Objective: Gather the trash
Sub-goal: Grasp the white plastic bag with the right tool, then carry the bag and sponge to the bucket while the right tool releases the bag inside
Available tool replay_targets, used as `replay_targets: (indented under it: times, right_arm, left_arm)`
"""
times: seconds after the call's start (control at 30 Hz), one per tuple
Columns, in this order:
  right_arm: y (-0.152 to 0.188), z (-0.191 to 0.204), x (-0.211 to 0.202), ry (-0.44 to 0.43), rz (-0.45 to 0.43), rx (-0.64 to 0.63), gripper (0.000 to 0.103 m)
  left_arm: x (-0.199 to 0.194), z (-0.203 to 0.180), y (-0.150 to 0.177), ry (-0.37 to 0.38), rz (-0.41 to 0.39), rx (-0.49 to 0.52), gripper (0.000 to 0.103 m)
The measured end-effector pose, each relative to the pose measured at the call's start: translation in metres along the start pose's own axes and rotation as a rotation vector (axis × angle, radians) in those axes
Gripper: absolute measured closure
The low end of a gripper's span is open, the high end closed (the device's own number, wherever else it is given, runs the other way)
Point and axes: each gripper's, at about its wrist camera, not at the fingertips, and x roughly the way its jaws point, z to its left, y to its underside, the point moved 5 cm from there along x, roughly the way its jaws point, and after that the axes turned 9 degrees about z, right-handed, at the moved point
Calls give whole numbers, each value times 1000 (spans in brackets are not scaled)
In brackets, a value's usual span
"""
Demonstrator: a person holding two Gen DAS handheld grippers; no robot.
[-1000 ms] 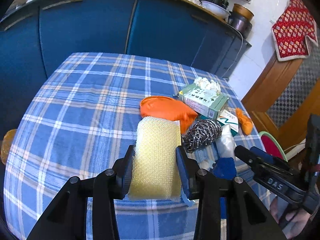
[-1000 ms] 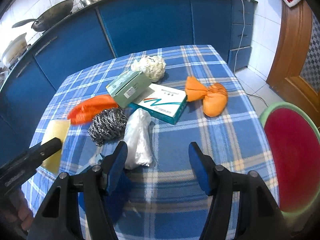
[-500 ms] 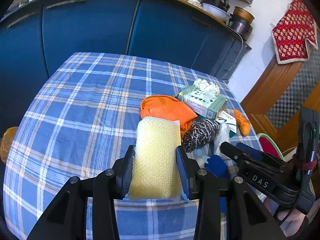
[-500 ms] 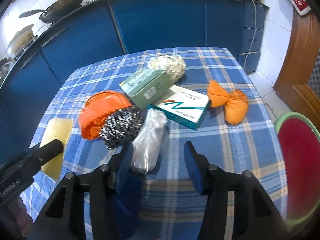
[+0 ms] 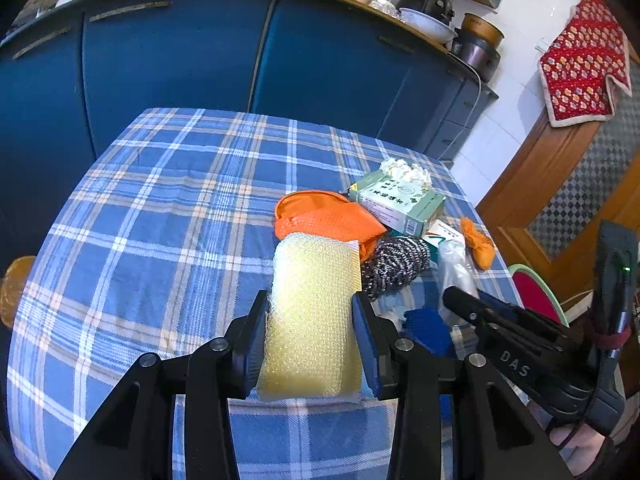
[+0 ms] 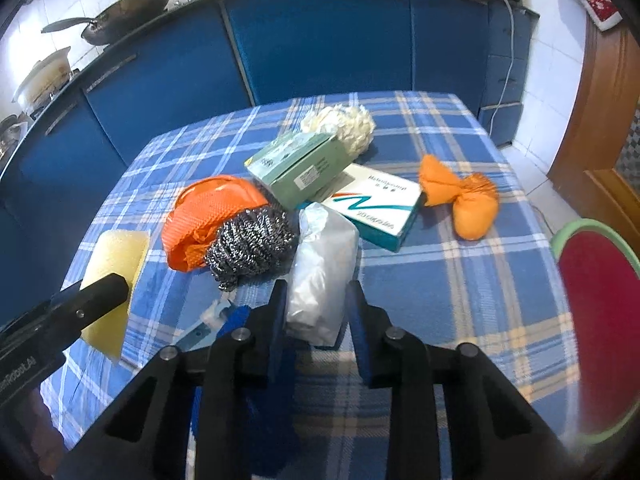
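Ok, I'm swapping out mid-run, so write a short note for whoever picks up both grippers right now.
Left gripper: shut on the yellow sponge, held at the near edge of the table.
Right gripper: jaws closing around the clear plastic bag, which lies between them.
On the table: steel scourer, orange mesh, green box, white-teal box, white wad, orange bundle.
Done: sponge gripped. Left: secure the bag, collect everything else. No bin is identifiable.
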Motion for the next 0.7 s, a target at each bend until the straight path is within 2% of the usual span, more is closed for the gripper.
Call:
replay_targets:
  times: [0.3, 0.7]
  right_arm:
    - [2, -15, -39, 44, -81, 21, 71]
    - [21, -43, -82, 92, -147, 61, 71]
  left_arm:
    - [-13, -18, 3, 14, -17, 39, 62]
    - [-21, -69, 10, 54, -20, 133, 62]
